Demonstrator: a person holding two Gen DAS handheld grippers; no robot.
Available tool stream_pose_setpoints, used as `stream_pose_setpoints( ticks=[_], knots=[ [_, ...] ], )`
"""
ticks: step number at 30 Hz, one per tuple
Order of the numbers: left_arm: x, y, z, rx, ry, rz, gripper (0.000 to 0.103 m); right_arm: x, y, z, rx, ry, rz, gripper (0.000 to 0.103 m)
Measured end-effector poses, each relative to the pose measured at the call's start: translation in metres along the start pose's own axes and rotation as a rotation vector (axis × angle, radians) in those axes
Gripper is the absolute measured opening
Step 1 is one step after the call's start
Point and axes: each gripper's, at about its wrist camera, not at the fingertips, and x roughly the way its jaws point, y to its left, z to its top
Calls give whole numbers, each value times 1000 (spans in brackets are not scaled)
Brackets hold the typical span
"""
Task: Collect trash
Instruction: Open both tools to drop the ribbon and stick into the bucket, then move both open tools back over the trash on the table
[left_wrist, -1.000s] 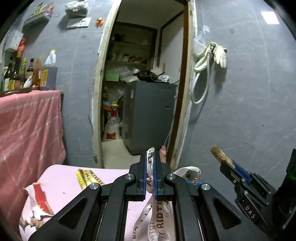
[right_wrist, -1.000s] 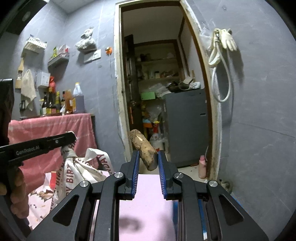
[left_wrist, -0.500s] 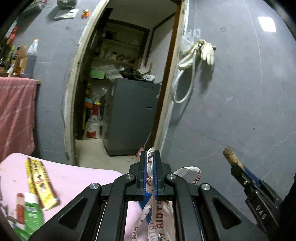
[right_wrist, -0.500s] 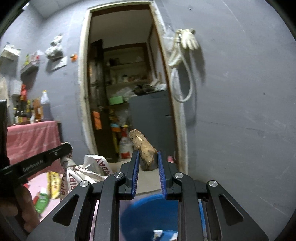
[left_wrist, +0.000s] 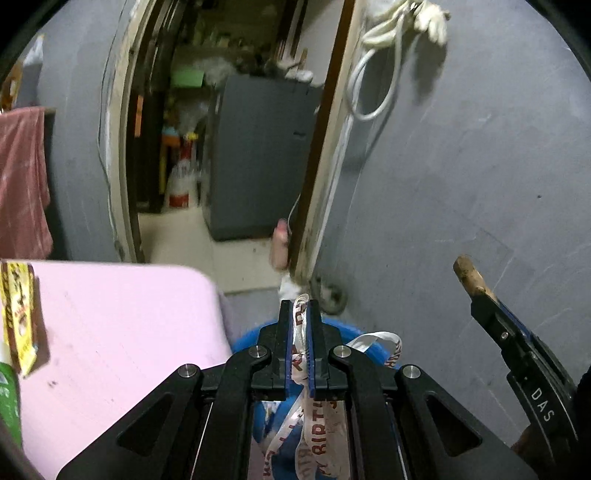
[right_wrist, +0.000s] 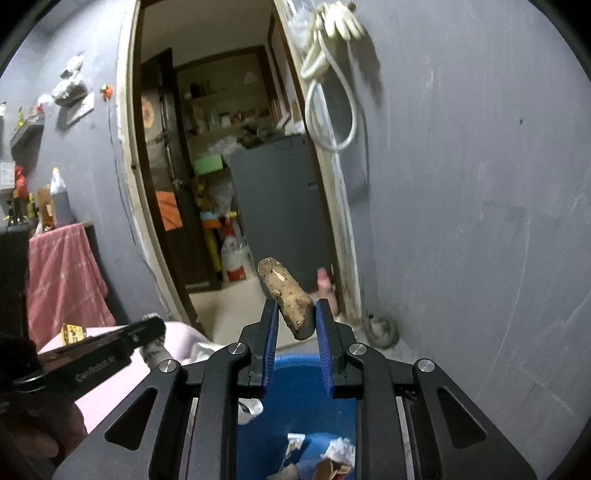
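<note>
Grey wall (right_wrist: 461, 184) with open doorway (right_wrist: 229, 166) behind; pink table (left_wrist: 110, 325) at left. Left gripper (left_wrist: 299, 317): jaws pinched tight on printed white ribbon (left_wrist: 317, 439), trailing down over blue bin (right_wrist: 295, 410). Right gripper (right_wrist: 293, 317): jaws partly apart, clamping brown root chunk (right_wrist: 286, 295) above bin holding scraps. Yellow wrapper (left_wrist: 18, 317) lying on table

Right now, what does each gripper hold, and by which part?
Left gripper: white printed ribbon, pinched at its upper loop. Right gripper: brown root piece, clamped at its lower end.
</note>
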Motion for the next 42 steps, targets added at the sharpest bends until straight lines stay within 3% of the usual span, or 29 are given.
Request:
stream_pose_setpoints(
  ticks=[4, 8, 9, 11, 16, 18, 20, 23, 25, 28, 31, 34, 37, 40, 42],
  knots=[
    [16, 4, -6, -20, 70, 6, 5, 20, -5, -6, 28, 96, 12, 19],
    [31, 7, -10, -37, 135, 16, 13, 38, -9, -11, 47, 171, 10, 20],
    [34, 8, -11, -44, 150, 18, 15, 40, -10, -12, 51, 182, 8, 20],
    [37, 11, -13, -60, 170, 16, 30, 43, -13, -13, 64, 200, 13, 20],
    [31, 17, -10, -91, 152, 15, 33, 42, -13, -8, 69, 195, 10, 26],
    [23, 18, -8, -91, 126, 18, 38, 38, -10, -5, 62, 172, 5, 30],
    [12, 19, -4, -92, 84, 26, 52, 31, -6, -1, 49, 139, -2, 31],
    [-6, 21, 1, -87, 21, 33, 54, 16, -3, 5, 35, 79, -15, 36],
    [-18, 23, 7, -82, -12, 39, 57, 4, 2, 10, 22, 27, -20, 46],
    [-40, 26, 12, -69, -76, 61, 72, -8, 12, 19, 1, -27, -19, 54],
    [-63, 31, 16, -48, -153, 85, 76, -22, 25, 25, -19, -79, -9, 64],
    [-83, 37, 19, -18, -198, 123, 94, -33, 38, 30, -31, -124, 8, 79],
    [-106, 47, 19, -8, -261, 154, 95, -41, 51, 34, -41, -155, 23, 88],
    [-122, 63, 19, -17, -275, 173, 95, -47, 64, 36, -43, -178, 30, 100],
    [-136, 76, 17, -31, -291, 187, 96, -49, 74, 37, -44, -193, 44, 103]
  ],
)
